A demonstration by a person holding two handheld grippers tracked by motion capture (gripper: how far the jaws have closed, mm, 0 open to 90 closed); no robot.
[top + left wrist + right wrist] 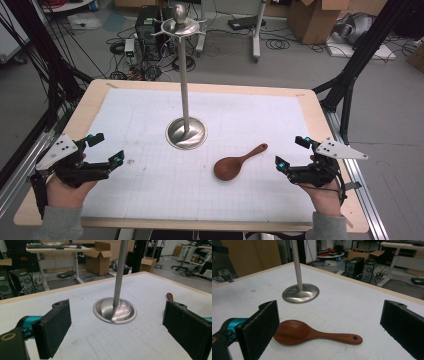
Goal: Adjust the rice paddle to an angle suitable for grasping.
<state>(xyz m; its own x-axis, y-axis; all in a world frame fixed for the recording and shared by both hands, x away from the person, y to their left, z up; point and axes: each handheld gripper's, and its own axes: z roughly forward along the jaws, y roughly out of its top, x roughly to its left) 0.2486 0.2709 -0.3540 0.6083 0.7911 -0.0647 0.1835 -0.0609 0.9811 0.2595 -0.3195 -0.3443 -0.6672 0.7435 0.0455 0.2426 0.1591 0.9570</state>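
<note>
So from the high view the setup is pretty tidy: a wooden rice spoon lies flat on the white gridded mat that covers the surface, a bit toward the near right corner, bowl toward the person and handle angled away toward the far right edge. A tall metal utensil stand sits around the middle, its round base on the mat and a ring of hooks up top, so my guess is the spoon is meant to end up hanging there by the hole in its handle. The left gripper hangs near the left edge and the right gripper near the right edge, both well apart from everything, jaws spread wide and holding nothing, which reads to me like a ready stance. In the left gripper view the jaws stand wide with the stand's base framed between them farther off, and just the tip of the spoon handle pokes out past the right-hand jaw. In the right gripper view the jaws are just as wide and empty, and the spoon lies right between them, close in, handle hole visible near its end. So that one is lined up on the spoon, probably because it's the nearer hand.
</note>
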